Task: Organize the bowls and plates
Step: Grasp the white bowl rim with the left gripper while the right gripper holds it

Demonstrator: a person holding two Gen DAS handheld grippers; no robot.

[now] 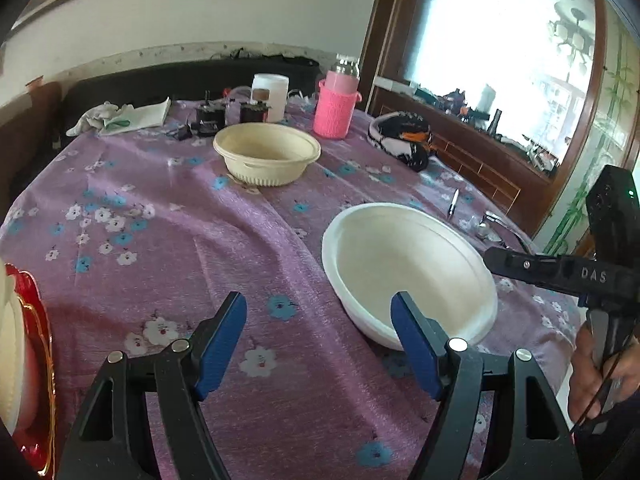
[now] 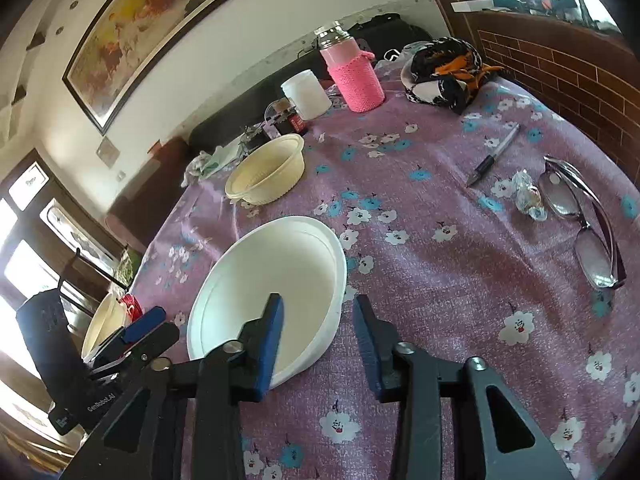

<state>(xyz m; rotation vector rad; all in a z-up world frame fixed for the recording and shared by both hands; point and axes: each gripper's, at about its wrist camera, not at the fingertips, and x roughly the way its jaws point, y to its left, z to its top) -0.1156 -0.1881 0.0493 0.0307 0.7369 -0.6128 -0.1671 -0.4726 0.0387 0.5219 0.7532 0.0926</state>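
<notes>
Tongs w/ "DAS" marking

Left wrist view, low over the tablecloth, angled down, facing the far wall, right wrist view, close and tilted, looking toward the same wall, both sharing white bowl, cream bowl, pink bottle

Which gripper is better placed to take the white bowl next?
Right. The right gripper is open with the white bowl rim between its fingers. The left gripper has its jaws mostly over bare tablecloth.
</notes>
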